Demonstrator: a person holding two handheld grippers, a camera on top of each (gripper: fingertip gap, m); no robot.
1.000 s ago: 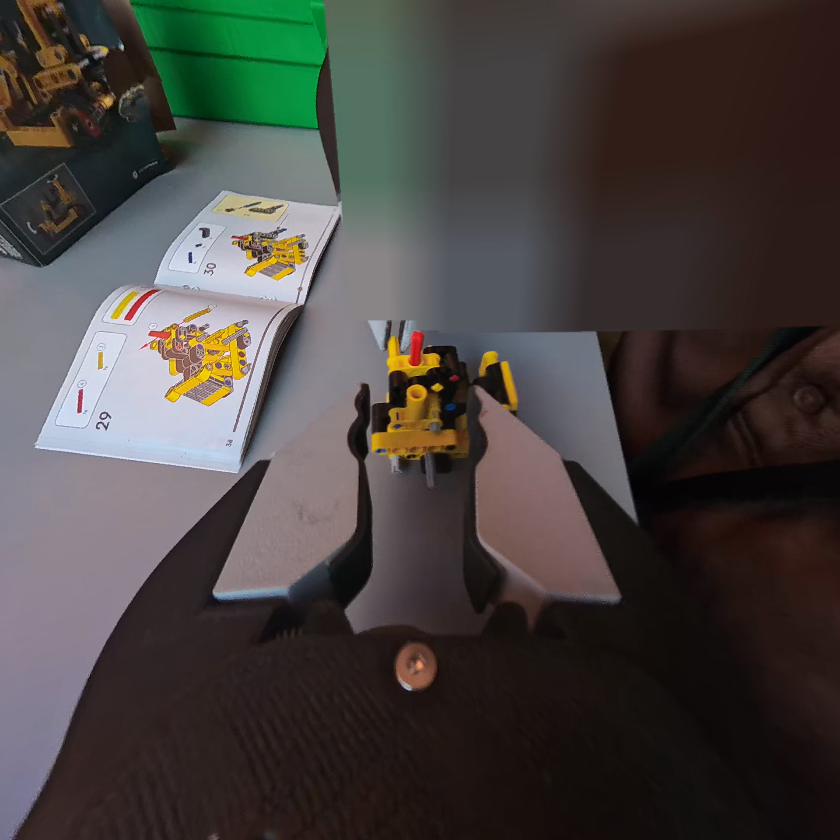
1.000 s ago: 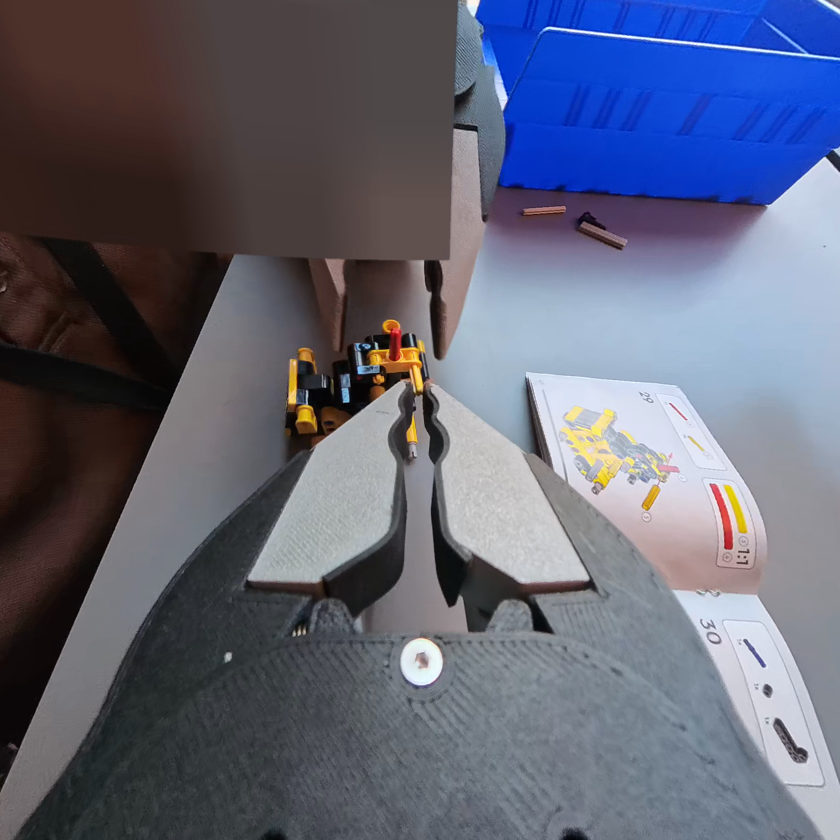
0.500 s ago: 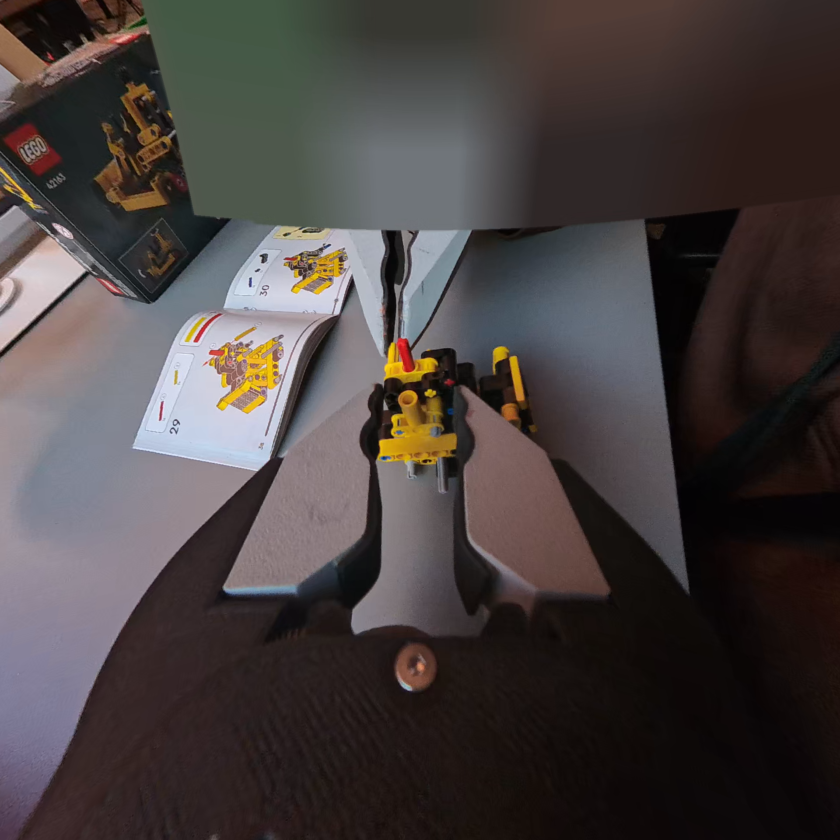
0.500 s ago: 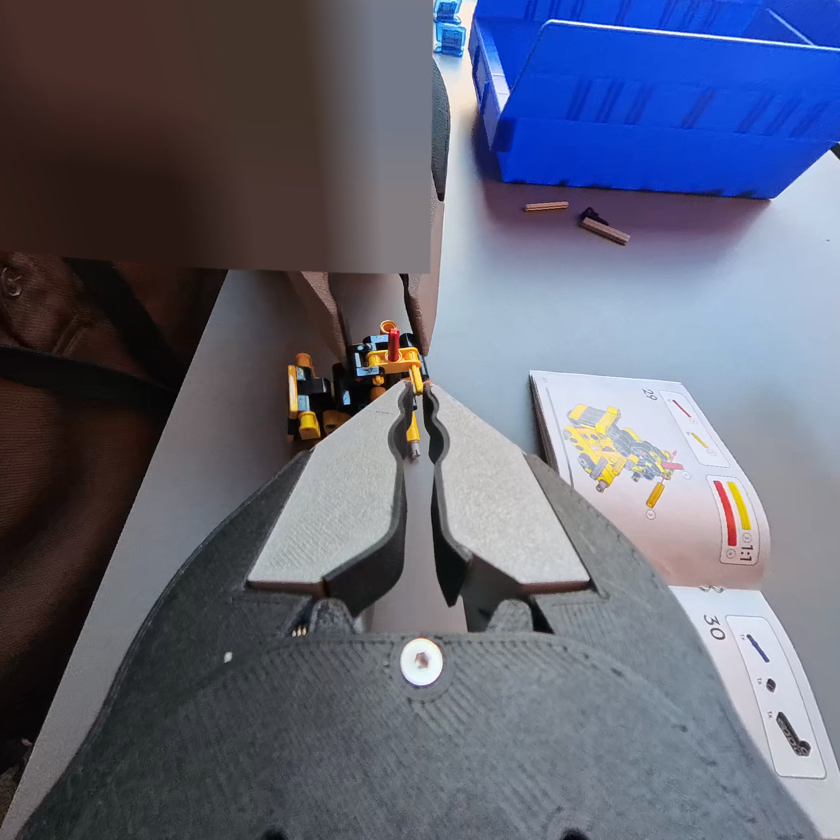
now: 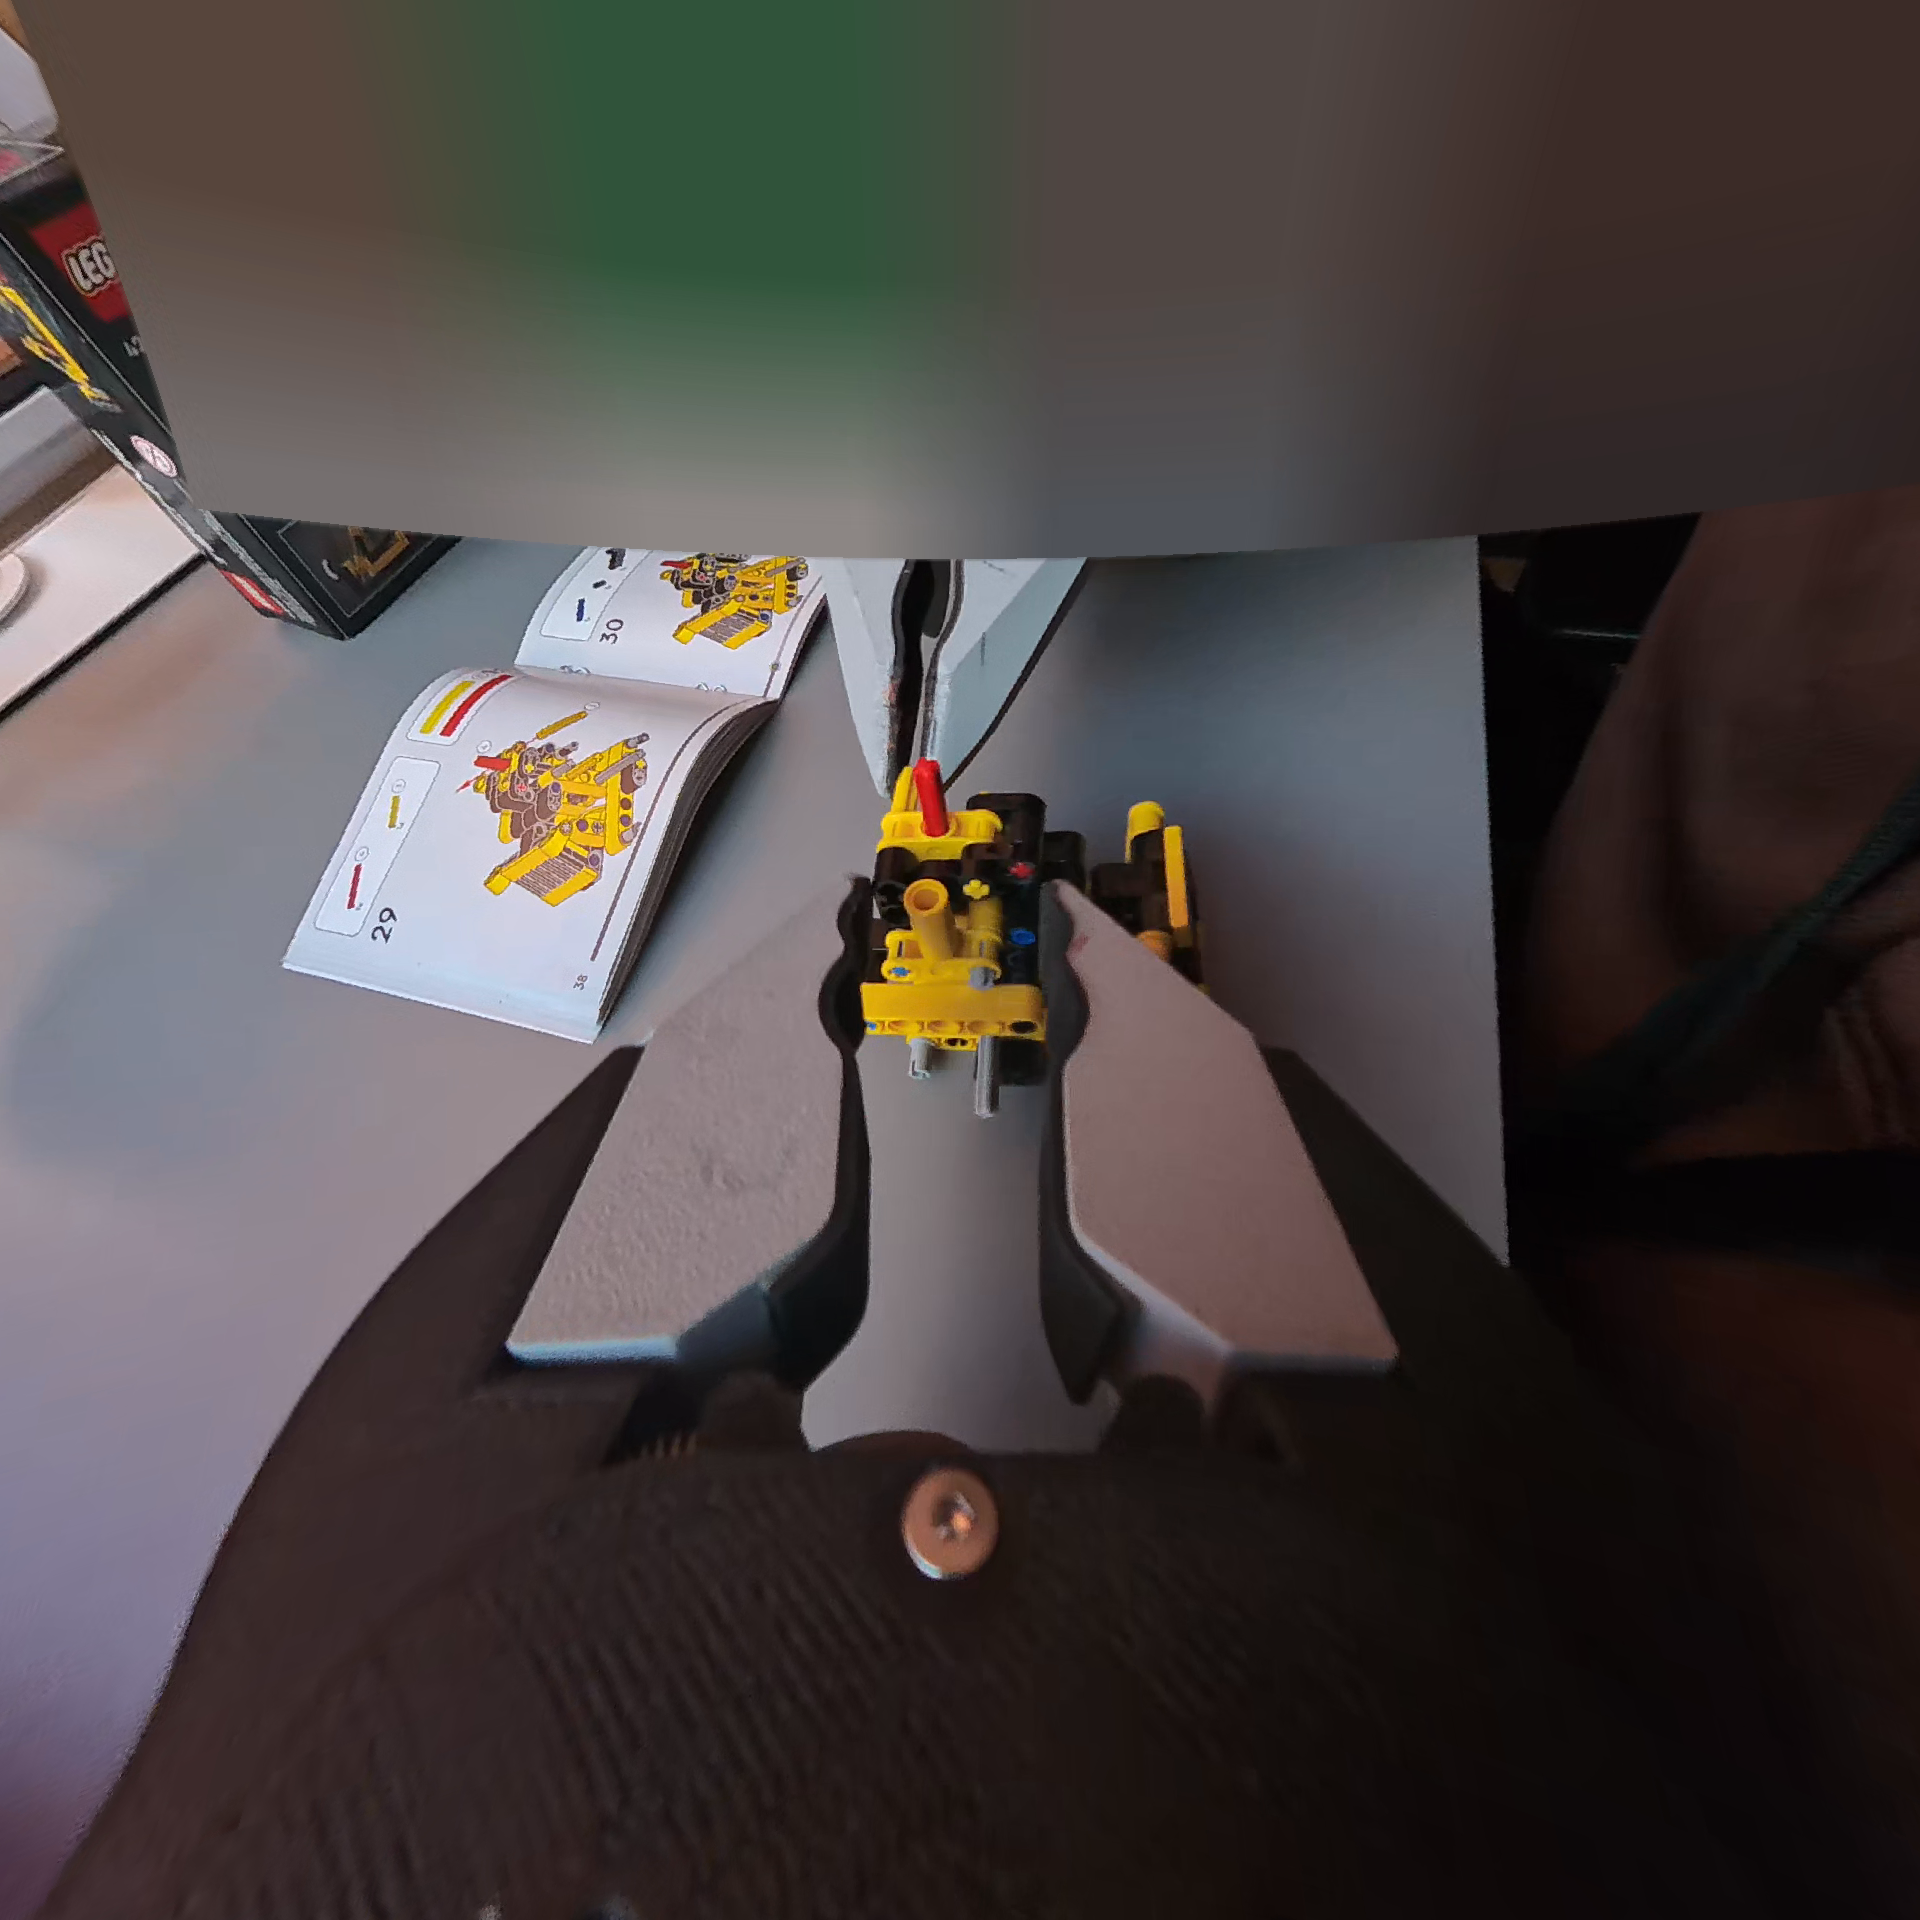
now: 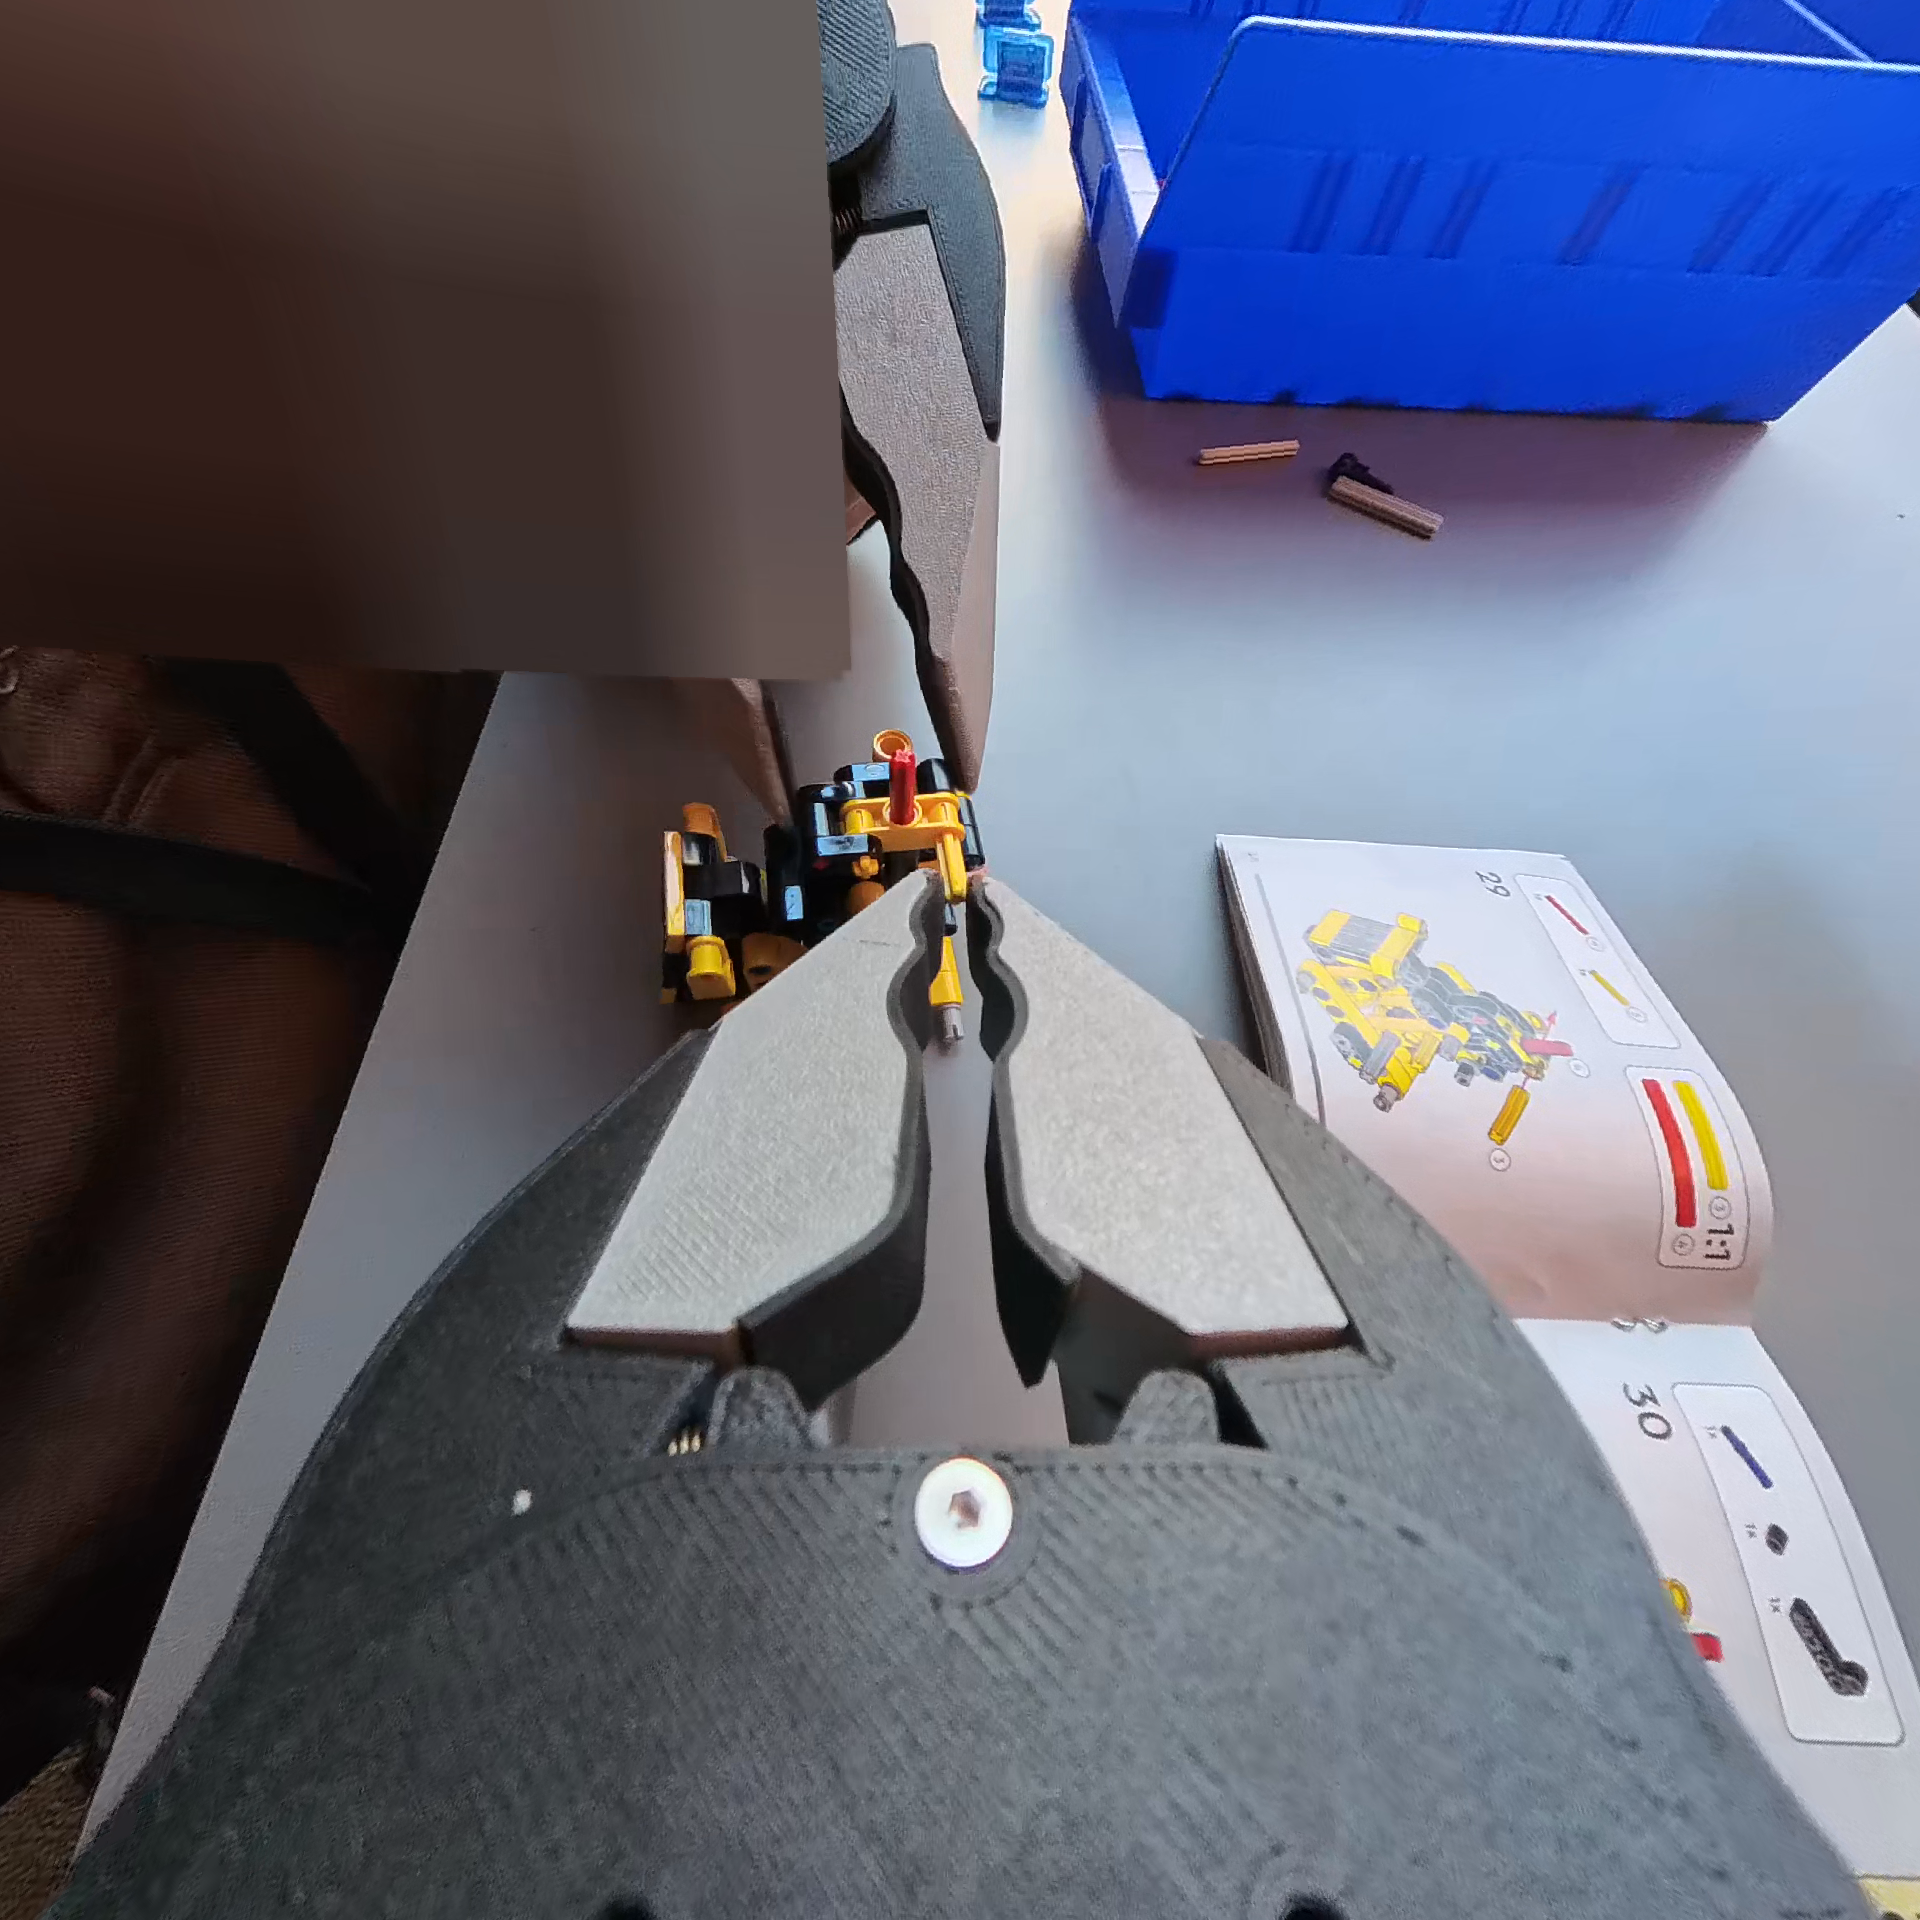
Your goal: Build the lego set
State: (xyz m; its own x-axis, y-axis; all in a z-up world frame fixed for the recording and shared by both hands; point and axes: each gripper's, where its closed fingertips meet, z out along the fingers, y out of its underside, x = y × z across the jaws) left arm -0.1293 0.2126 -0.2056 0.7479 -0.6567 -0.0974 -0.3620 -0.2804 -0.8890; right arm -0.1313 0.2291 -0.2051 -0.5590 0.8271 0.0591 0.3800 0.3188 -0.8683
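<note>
Left wrist view: the left hand-held gripper (image 5: 951, 935) is clamped on the yellow-and-black lego model (image 5: 956, 935), which sits near the grey surface's (image 5: 260, 1195) edge, just right of the open instruction booklet (image 5: 520, 831). A blurred patch hides everything beyond the model. The right hand-held gripper (image 6: 951, 899) is pinched on a yellow axle (image 6: 948, 971) at the model's near end. The model's far side is hidden.

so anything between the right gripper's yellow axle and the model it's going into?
Nothing visible. The right gripper is shut on the yellow axle, whose front end already meets the lego model. The left gripper clamps the model's sides, clear of that end. The red pin stands above, aside.
</note>
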